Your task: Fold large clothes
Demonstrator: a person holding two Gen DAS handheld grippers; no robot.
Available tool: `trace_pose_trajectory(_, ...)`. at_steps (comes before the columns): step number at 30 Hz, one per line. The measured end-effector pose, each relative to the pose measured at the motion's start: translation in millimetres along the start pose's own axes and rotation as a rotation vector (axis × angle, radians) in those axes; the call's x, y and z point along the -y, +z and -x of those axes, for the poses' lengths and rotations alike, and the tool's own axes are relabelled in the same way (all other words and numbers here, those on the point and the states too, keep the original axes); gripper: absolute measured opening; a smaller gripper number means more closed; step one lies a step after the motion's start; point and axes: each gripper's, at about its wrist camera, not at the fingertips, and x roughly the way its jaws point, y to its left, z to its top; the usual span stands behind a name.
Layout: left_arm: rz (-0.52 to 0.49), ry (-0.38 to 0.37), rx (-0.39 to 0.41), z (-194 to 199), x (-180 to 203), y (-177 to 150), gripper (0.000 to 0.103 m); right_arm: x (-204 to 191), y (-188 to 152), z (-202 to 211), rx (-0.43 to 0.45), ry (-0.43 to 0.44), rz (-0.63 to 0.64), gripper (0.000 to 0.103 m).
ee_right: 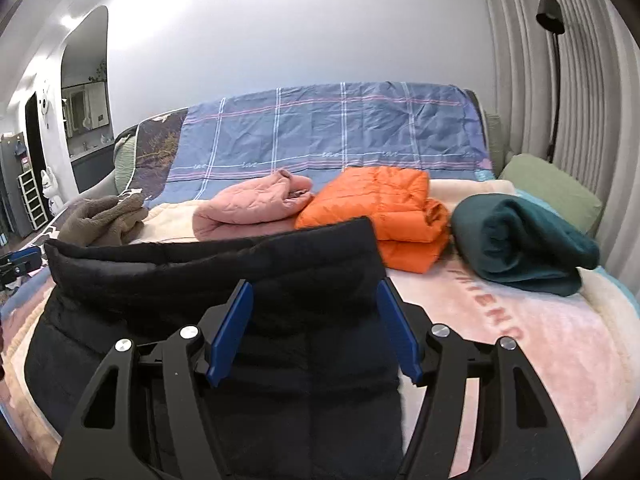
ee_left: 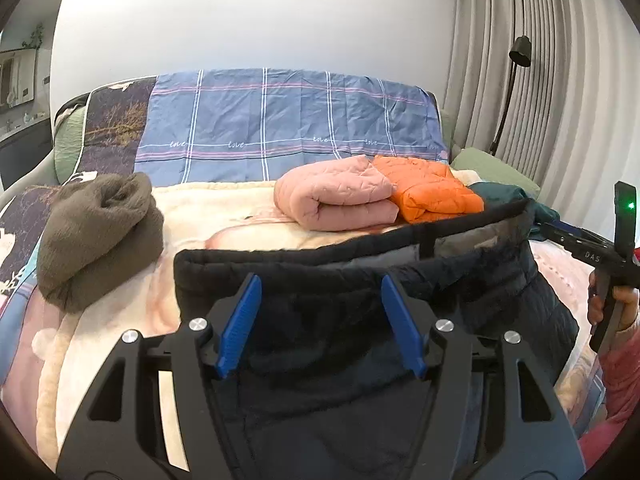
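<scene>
A black quilted jacket [ee_left: 344,280] lies on the bed, its far edge standing up a little; it also shows in the right wrist view [ee_right: 224,280]. My left gripper [ee_left: 320,284] is open, jaws wide apart, just above the jacket's near part. My right gripper [ee_right: 314,284] is open too, over the jacket's right side. The right gripper's black body shows at the right edge of the left wrist view, by the jacket's far right corner; whether it touches the cloth there I cannot tell.
On the pale pink blanket [ee_right: 520,340] lie folded clothes: a pink jacket [ee_left: 340,196], an orange jacket [ee_right: 384,216], a dark green fleece [ee_right: 524,240] and a brown fleece [ee_left: 100,232]. A blue plaid cover [ee_left: 280,124] drapes the headboard. Grey curtains [ee_left: 560,80] and a floor lamp [ee_right: 554,60] stand to the right.
</scene>
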Motion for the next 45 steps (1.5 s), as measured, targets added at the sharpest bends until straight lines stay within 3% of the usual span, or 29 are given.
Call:
trace_pose_trajectory(6, -0.026, 0.032, -0.112, -54, 11, -1, 0.063, -16, -1, -44, -0.096, 0.057, -0.016, 0.063)
trace_pose_trajectory(10, -0.018, 0.159, -0.234, -100, -2, -20, 0.065, 9, -32, -101, -0.270, -0.036, -0.110, 0.063)
trace_pose_trajectory(11, 0.026, 0.154, -0.266, -112, -12, -32, 0.065, 15, -41, -109, -0.291, -0.022, -0.136, 0.063)
trace_pose_trajectory(13, 0.111, 0.081, -0.254, -114, -23, -41, 0.065, 24, -52, -113, -0.288, 0.025, -0.194, 0.063)
trace_pose_trajectory(21, 0.104, 0.112, -0.212, -102, -25, -48, 0.064, 14, -49, -103, -0.290, -0.022, -0.142, 0.064)
trace_pose_trajectory(23, 0.110, 0.132, -0.196, -94, -22, -39, 0.060, 12, -39, -96, -0.302, -0.030, -0.156, 0.064)
trace_pose_trajectory(27, 0.126, 0.045, -0.125, -80, -1, -9, 0.060, -10, -10, -88, -0.273, 0.066, -0.172, 0.064)
trace_pose_trajectory(31, 0.078, 0.057, -0.111, -96, 29, 11, 0.071, -54, 10, -100, -0.249, 0.104, -0.098, 0.064)
trace_pose_trajectory(34, 0.019, 0.134, -0.167, -127, 37, 5, 0.074, -71, 5, -128, -0.294, 0.106, -0.072, 0.064)
trace_pose_trajectory(36, 0.048, 0.170, -0.245, -148, 24, -9, 0.079, -65, -13, -152, -0.358, 0.083, -0.099, 0.066)
trace_pose_trajectory(39, 0.212, 0.051, -0.238, -152, -7, -21, 0.082, -55, -32, -164, -0.354, 0.137, -0.155, 0.067)
trace_pose_trajectory(45, 0.183, 0.061, -0.227, -158, -5, -36, 0.082, -67, -40, -166, -0.325, 0.115, -0.099, 0.068)
